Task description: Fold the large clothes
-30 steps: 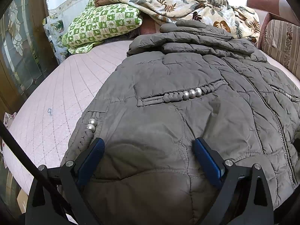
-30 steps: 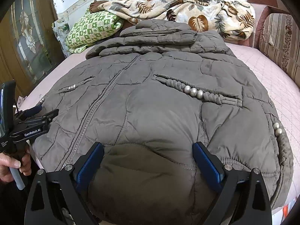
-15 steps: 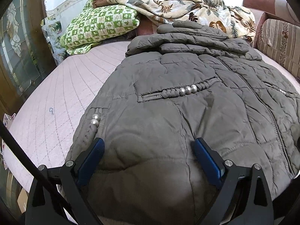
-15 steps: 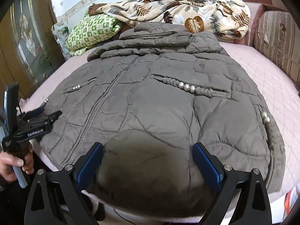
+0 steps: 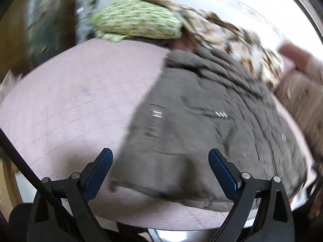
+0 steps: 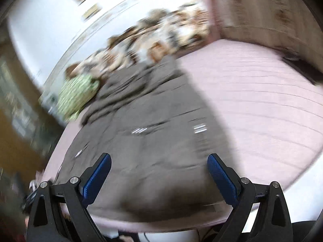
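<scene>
A large grey-brown quilted jacket [image 5: 201, 125] lies flat on the pink bed, its hem toward me; it also shows in the right wrist view [image 6: 145, 151]. Both views are motion-blurred. My left gripper [image 5: 160, 161] is open and empty, above the jacket's lower left hem. My right gripper [image 6: 159, 165] is open and empty, above the jacket's lower right hem. Neither gripper touches the jacket.
The pink quilted mattress [image 5: 70, 100] extends left of the jacket, and right of it in the right wrist view [image 6: 252, 104]. A green checked pillow [image 5: 137, 24] and a floral blanket [image 5: 232, 40] lie at the head. A striped cushion [image 6: 262, 16] stands at the right.
Both grippers have pulled back from the jacket and swung outward, left one leftward, right one rightward. More bare mattress shows. The jacket lies as before.
</scene>
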